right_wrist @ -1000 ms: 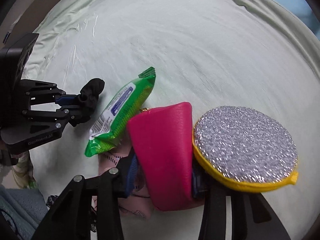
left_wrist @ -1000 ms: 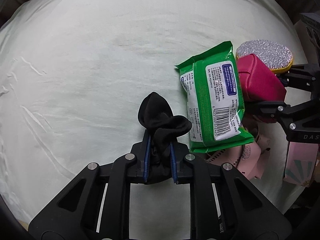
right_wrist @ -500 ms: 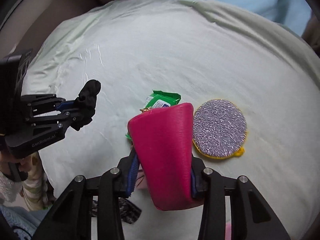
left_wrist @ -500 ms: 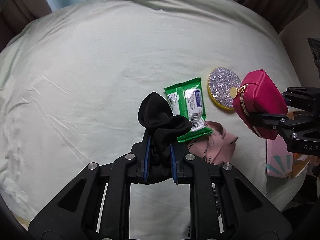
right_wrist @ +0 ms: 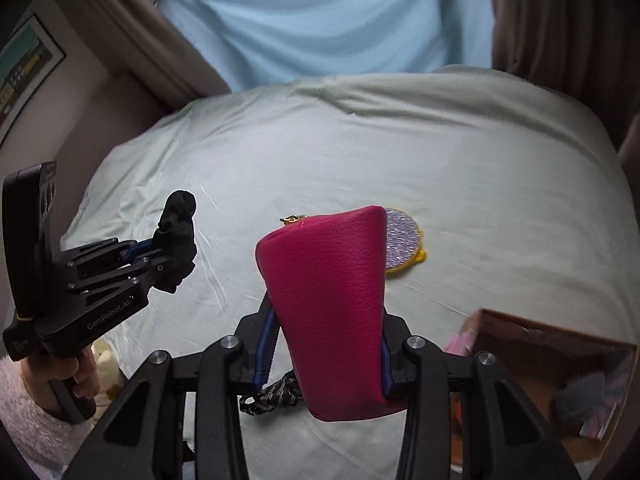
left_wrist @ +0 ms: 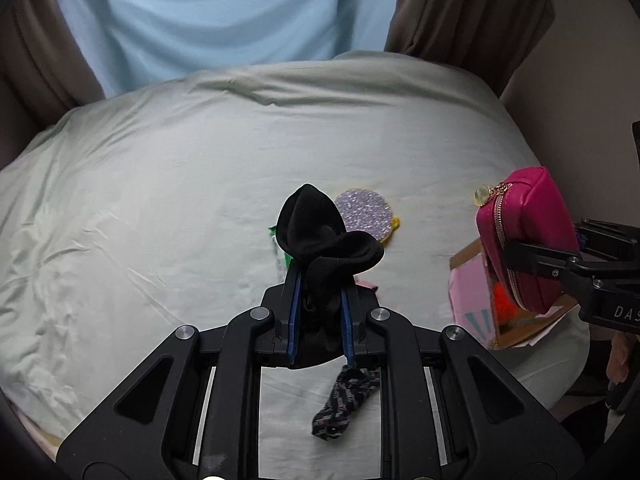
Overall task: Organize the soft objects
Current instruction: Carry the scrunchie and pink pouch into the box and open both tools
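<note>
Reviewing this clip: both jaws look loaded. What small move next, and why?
Probably carry the pouch right, over the open box, then release. The right gripper grips it above the bed, the box is beside it, and the left gripper holds a sock.

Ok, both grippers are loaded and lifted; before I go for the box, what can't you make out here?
- Green wipes pack: left wrist view, nearly all behind the black sock; unseen in the right view.
- Cardboard box contents: blurred in the right wrist view; in the left, the pink pouch covers them.
- Patterned cloth: partly behind gripper frames in both views.
</note>
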Tool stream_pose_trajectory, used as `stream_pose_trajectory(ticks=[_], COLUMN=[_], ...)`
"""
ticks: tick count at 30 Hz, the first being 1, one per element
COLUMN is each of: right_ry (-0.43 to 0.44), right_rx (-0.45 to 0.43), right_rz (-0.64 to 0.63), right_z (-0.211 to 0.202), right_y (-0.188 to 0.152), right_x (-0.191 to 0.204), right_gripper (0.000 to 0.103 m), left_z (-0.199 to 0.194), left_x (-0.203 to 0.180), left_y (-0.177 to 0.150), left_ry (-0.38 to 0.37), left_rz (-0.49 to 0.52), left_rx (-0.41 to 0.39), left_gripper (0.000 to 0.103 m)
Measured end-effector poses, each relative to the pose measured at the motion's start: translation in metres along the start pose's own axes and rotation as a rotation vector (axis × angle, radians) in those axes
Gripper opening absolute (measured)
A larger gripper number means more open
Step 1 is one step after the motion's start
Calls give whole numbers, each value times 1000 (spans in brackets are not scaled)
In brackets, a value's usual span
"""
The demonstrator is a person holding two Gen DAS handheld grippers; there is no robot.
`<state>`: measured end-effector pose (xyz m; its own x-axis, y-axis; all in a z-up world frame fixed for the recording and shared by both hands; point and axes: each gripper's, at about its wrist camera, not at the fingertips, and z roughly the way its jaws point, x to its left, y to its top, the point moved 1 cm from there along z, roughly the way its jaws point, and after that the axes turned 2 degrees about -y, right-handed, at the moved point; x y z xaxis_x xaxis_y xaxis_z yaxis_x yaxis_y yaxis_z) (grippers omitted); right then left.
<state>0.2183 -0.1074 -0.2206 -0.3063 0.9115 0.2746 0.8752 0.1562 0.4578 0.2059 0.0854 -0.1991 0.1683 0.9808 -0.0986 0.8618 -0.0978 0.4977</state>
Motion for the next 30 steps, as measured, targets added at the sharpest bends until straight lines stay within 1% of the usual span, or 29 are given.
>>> stream_pose_trajectory(ticks=[3,5,7,12,16,19,23,28,30], right_ry=[-8,-22,-36,-71,-98,-114,-119,-114,-113], right_rx=[-36,-52,-65,-78,-61,-46,-19,16,27], right_rz=[53,72,96,149,197,226,274,343,394], right_z=[-34,-49,-67,-106,-122,-127,-127,-109,-99], right_y=[-13,-20,-31,-57,-75,-82,-91,-99,-102], right_x=[-18,-30,-50,-106,-154,-179,-207,-232,-242], right_gripper=[38,38,38,38,38,38,38,38,38], left_z=[-12,-18,-20,-13,1,19,46,85,101], left_x=[-32,-61,-86,-157,-210,-246,-278,-305,-311], left_y=[1,0,0,-1,-2,-3,-6,-10,-13], left_ry=[-15,-23,-37,-72,-105,-128,-158,-190,-199], left_rz=[8,15,18,39,54,75,93,120,137], left_rx=[-21,-29,-31,-32,-9,26,82,163,194], left_gripper=[14,14,14,14,15,14,14,14,14])
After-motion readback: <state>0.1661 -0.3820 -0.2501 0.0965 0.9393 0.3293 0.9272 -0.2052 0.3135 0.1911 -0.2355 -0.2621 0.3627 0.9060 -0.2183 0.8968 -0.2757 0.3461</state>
